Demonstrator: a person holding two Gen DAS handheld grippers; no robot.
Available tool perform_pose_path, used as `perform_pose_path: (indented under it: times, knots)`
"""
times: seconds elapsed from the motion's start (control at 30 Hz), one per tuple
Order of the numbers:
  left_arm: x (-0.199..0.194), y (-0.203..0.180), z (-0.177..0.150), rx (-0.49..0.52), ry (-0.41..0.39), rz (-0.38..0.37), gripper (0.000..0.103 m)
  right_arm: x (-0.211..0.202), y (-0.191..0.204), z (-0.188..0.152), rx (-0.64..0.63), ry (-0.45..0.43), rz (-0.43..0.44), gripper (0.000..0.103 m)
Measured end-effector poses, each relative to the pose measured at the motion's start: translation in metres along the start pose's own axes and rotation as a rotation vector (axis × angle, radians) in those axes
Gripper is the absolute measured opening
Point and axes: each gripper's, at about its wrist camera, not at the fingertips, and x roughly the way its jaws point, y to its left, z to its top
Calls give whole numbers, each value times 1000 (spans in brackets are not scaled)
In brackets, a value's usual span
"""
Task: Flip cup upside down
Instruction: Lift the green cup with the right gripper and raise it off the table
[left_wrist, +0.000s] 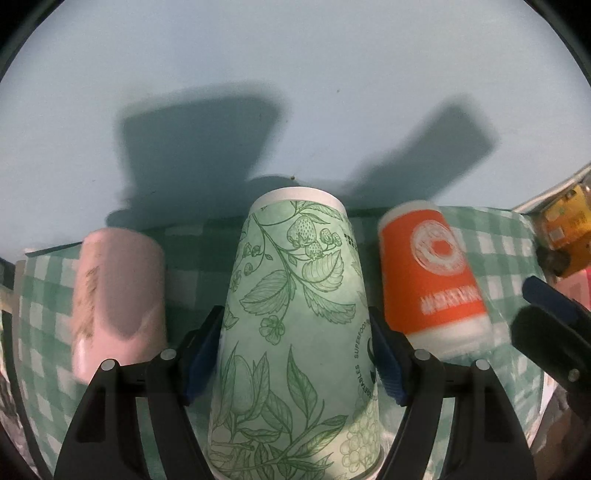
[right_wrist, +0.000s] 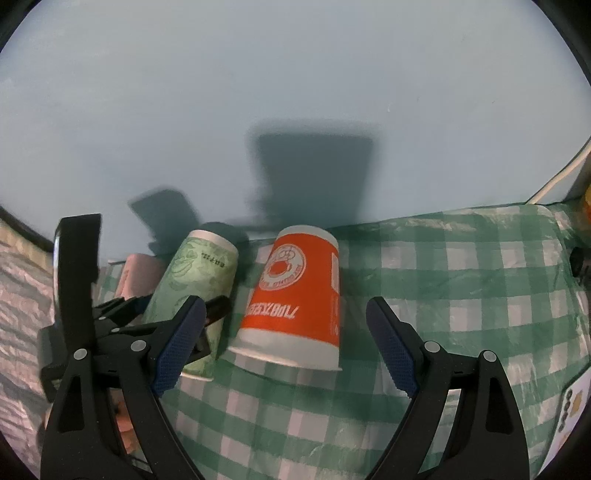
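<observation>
1. The left tongs (left_wrist: 295, 347) grip the green leaf-printed paper cup (left_wrist: 295, 332) at mid-wall, base up and rim on the green-checked worktop (right_wrist: 461, 295), apparently for steadiness.
2. The right tongs (right_wrist: 286, 347) stand wide and empty, facing the inverted orange paper cup (right_wrist: 295, 295).

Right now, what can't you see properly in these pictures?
- Pink cup: blurred in left view, mostly hidden behind the green cup in right view.
- Green cup's bottom rim: cut off by left view's edge.
- Orange cup lettering: blurred.
- Yellow thing: cut off at edge.
</observation>
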Motion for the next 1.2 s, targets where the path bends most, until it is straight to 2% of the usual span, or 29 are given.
perform_pose_path:
  times: [0.2,0.3,0.47,0.6,0.73,0.9,1.0,1.2]
  knots:
    - [-14,-4,-8,42,-27,-34,76,-23,7,-17,-43,-10,27,88]
    - [-21,6,-16,45,-26,-87,76,-35,8,-33,-55,0,41,88]
    - [-5,-1,-42,53,5,-161,76,-42,16,-63,-98,33,65,88]
    - [0,-8,-77,63,-3,-159,76,-46,19,-82,-104,41,62,88]
    - [3,0,-90,49,-6,-175,76,-45,22,-100,-108,60,81,88]
    - [16,12,-94,33,11,-182,76,-38,25,-118,-116,91,90,88]
    - [30,8,-85,29,23,-177,76,-33,23,-121,-110,112,95,88]
    - [29,8,-92,35,17,-160,76,-27,21,-127,-107,127,94,88]
